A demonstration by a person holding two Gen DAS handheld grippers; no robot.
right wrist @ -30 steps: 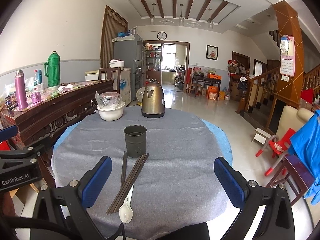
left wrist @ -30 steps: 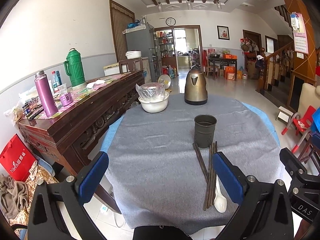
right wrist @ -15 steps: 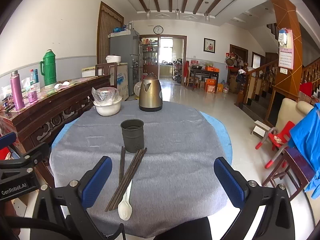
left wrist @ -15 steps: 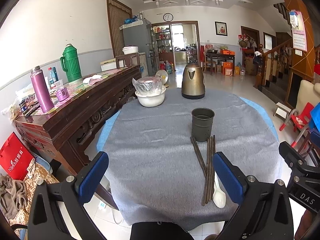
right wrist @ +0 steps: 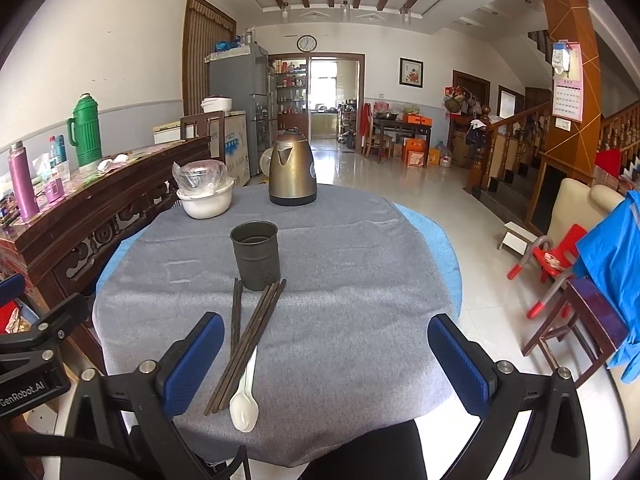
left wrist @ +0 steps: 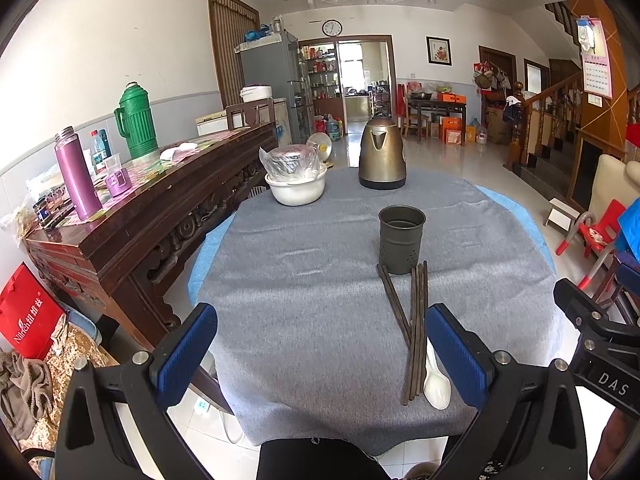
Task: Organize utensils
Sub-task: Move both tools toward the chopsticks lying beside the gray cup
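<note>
A dark metal utensil cup [left wrist: 401, 239] [right wrist: 255, 254] stands upright on the round table with a grey cloth [left wrist: 304, 304] [right wrist: 360, 320]. Several dark chopsticks [left wrist: 414, 328] [right wrist: 248, 336] lie in front of the cup, pointing at it. A white spoon [left wrist: 435, 384] [right wrist: 245, 400] lies beside them near the front edge. My left gripper [left wrist: 320, 344] is open and empty above the table's near edge, left of the chopsticks. My right gripper [right wrist: 326, 350] is open and empty, right of the chopsticks.
A brass kettle [left wrist: 381, 156] [right wrist: 292, 174] and a white bowl holding a plastic-wrapped pot [left wrist: 295, 180] [right wrist: 205, 192] stand at the table's far side. A wooden sideboard [left wrist: 132, 216] with flasks runs along the left. Red chairs [right wrist: 556, 264] stand at the right.
Both grippers have tilted slightly downward and moved a little closer to the table. Both stay open. The cup, chopsticks and spoon have not moved.
</note>
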